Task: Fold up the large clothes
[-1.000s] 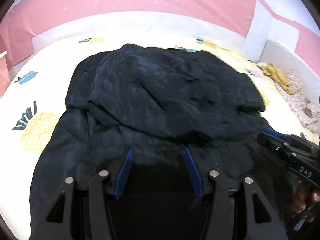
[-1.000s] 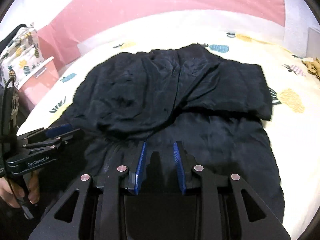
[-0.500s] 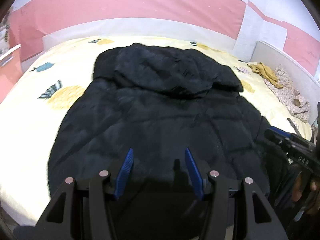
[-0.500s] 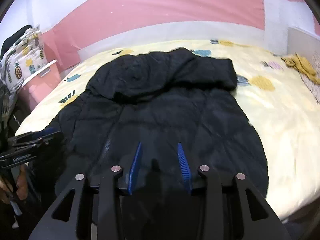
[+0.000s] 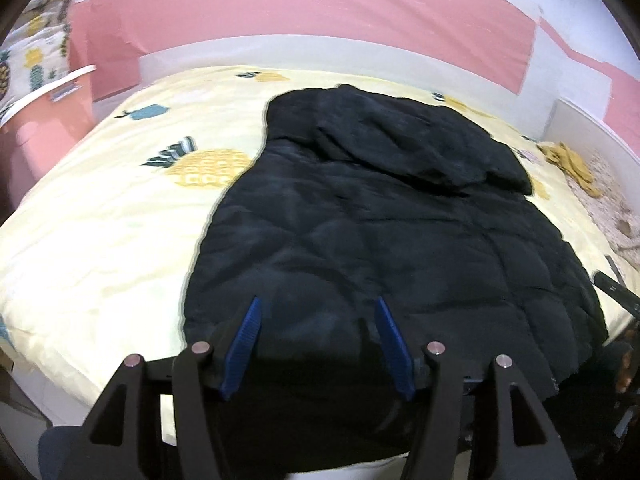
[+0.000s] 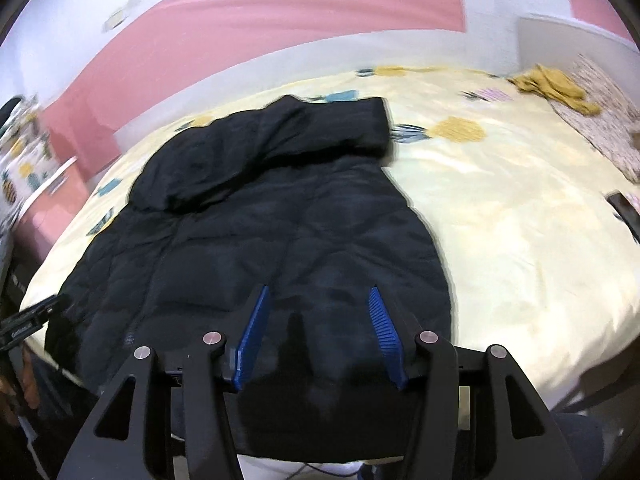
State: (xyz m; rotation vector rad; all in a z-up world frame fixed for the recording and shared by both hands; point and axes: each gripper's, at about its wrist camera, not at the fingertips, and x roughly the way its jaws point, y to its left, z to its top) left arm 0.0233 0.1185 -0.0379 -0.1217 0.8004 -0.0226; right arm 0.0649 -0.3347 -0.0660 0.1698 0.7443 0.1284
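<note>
A large black quilted jacket point(image 5: 380, 224) lies flat on the bed, its far end folded over into a thick band. It also shows in the right wrist view point(image 6: 272, 232). My left gripper point(image 5: 318, 308) is open and empty above the jacket's near hem, towards its left side. My right gripper point(image 6: 318, 300) is open and empty above the near hem, towards its right side. Each gripper shows at the edge of the other's view: the right one point(image 5: 616, 292), the left one point(image 6: 28, 320).
The bed has a pale yellow pineapple-print sheet point(image 5: 100, 208). A mustard garment point(image 6: 556, 88) and a patterned cloth point(image 6: 604, 120) lie at the far right. A pink bedside unit point(image 5: 44, 120) stands left. A dark flat object point(image 6: 624, 208) lies at the right edge.
Both grippers pulled back from the folded far part towards the near hem and the bed's edge. The right gripper's fingers opened wider. The jacket has not moved.
</note>
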